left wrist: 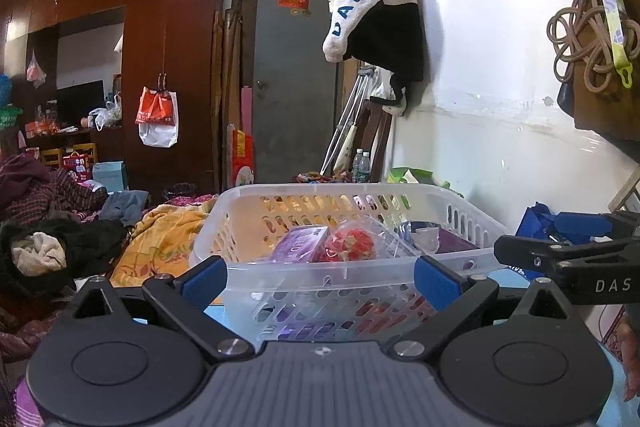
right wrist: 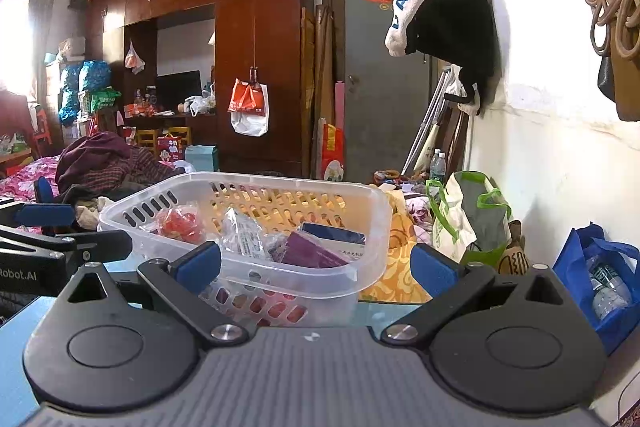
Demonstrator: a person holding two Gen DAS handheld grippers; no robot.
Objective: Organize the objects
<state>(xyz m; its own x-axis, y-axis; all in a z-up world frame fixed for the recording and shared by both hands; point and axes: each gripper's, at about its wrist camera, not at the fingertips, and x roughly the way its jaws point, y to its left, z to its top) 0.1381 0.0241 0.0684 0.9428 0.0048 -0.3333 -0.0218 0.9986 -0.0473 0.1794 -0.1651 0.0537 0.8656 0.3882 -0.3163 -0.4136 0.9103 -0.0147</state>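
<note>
Holding both grippers, the left gripper (left wrist: 320,277) and the right gripper (right wrist: 316,267), wide and empty by the full basket (right wrist: 372,211) on the blue table (right wrist: 16,343), we could bump it off.

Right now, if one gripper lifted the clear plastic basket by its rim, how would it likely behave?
The basket looks thin-walled and slotted, so its rim would probably flex. It holds only a few small packets, such as the red one, so it is likely light. Lifted from one side, it may tilt and the contents slide.
</note>
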